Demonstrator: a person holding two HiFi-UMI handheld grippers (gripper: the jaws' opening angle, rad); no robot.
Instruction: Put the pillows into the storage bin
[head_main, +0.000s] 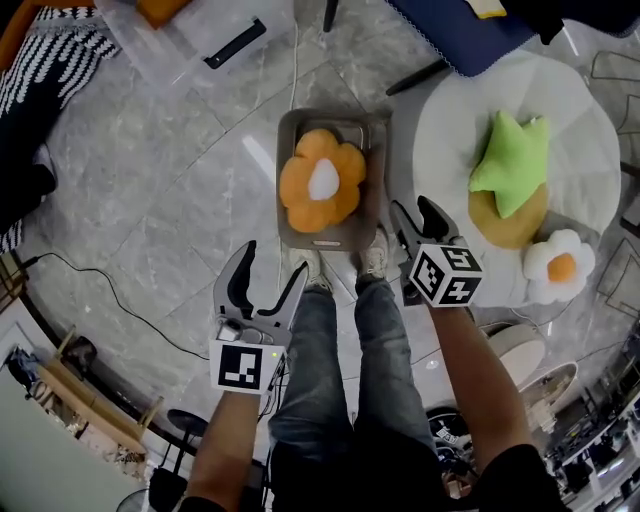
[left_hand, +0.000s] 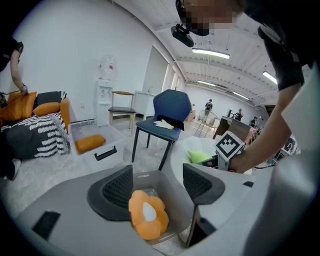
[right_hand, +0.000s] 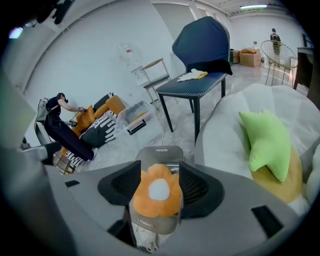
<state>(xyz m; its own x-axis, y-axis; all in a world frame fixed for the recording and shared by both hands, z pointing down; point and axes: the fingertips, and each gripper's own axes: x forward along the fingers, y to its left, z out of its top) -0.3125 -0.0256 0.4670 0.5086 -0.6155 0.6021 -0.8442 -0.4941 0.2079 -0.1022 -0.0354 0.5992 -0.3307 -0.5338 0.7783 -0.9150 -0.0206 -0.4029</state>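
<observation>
**One Pillow Binned, Three Still Waiting**

Head view: an orange flower pillow (head_main: 322, 180) lies flat in the grey storage bin (head_main: 290, 135) on the floor, just ahead of the person's shoes. The left gripper (head_main: 272, 272) hangs near the bin's near left corner and the right gripper (head_main: 415, 212) beside its right wall. Neither touches anything. On the white round surface (head_main: 450, 110) to the right, a green star pillow (head_main: 512, 160) rests on a yellow round pillow (head_main: 505, 225), with a white flower pillow (head_main: 560, 265) just beside them.

Left gripper view: the jaws stand wide apart and empty, and the bin and its flower pillow show on the floor beyond the gap.

Right gripper view: these jaws are also parted, somewhat less widely, with nothing pressed between the pads. The flower pillow seen through the gap lies in the bin below.

The remaining pillows look light, plush and easily squashed. A pinch on a star point or a petal edge should probably lift them, and a dropped pillow is unlikely to be damaged.
</observation>
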